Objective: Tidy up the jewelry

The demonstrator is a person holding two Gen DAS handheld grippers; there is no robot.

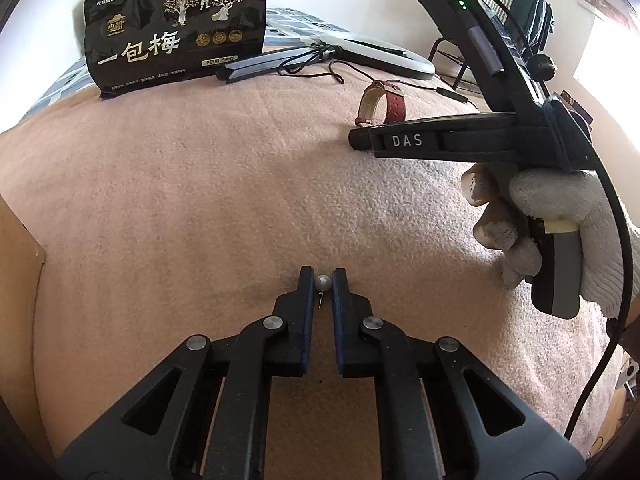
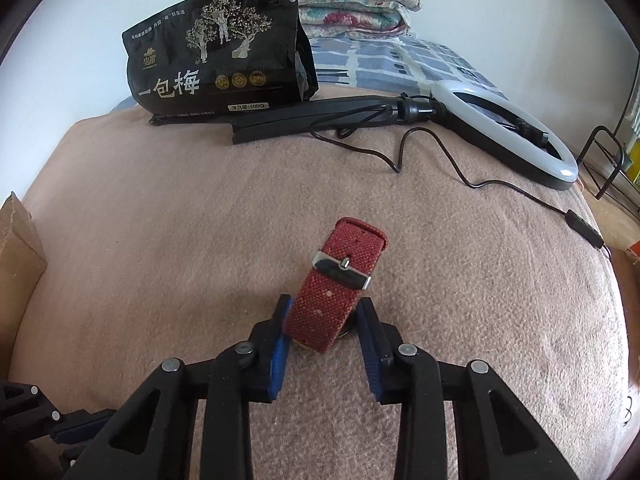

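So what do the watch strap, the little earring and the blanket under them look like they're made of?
Watch strap: red woven fabric, matte, with a visible dotted weave; its buckle looks like polished metal, since it glints. Earring: a glossy pale bead, perhaps pearl or imitation, on a thin metal pin. Blanket: soft pink fleece or terry, judging by its nubby pile.

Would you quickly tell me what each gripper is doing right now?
Left gripper: shut on the pearl stud earring.
Right gripper: shut on the red watch.

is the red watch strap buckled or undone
Buckled: in the right wrist view the red watch strap has its silver buckle fastened across it, forming a closed loop.
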